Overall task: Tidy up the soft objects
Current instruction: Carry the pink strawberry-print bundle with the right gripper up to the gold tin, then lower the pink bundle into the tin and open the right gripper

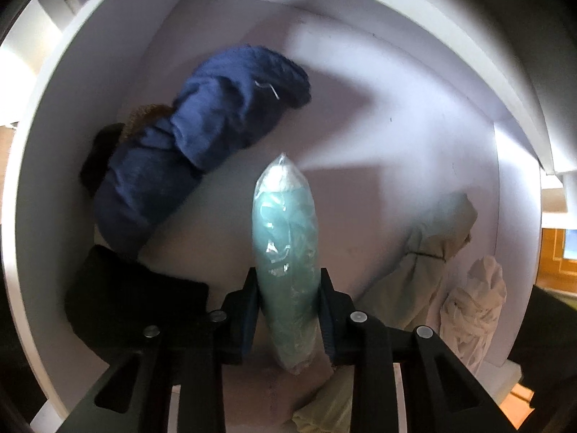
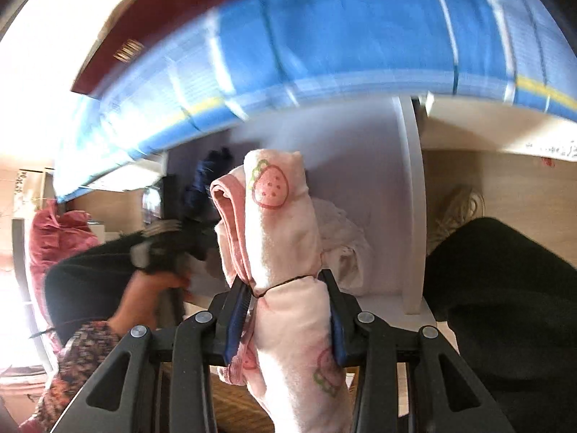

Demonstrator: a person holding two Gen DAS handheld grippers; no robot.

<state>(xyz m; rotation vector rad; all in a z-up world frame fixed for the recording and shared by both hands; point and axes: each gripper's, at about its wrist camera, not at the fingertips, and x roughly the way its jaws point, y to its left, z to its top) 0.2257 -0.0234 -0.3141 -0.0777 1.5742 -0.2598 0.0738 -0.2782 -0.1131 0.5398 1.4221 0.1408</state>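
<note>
In my left claw (image 1: pixel 288 303) I have one teal cloth sealed in a clear plastic bag (image 1: pixel 286 249), pinched between both jaws at the lower middle of the left wrist frame, its tip pointing up into a white cubby (image 1: pixel 414 108). Inside that cubby I count four other soft things: one navy cloth bundle (image 1: pixel 202 133) at centre left leaning toward the back wall, one black cloth (image 1: pixel 133 299) at lower left near the claw, one pale grey-green cloth (image 1: pixel 429 252) at right, and one cream cloth (image 1: pixel 476 306) at the far right edge by the cubby's side wall. A bit of brown fabric shows behind the navy bundle; I cannot tell what it is.

My right claw (image 2: pixel 288 306) is clamped on one rolled pink towel with strawberry prints (image 2: pixel 281 238), standing upright in the centre of the right wrist frame, a thin dark band around its middle. Behind it I see one white cloth (image 2: pixel 342 238) in the white cubby, and a blue blurred cover (image 2: pixel 324 43) across the top. At lower left, the hand (image 2: pixel 151 296) holds the other gripper.
</note>
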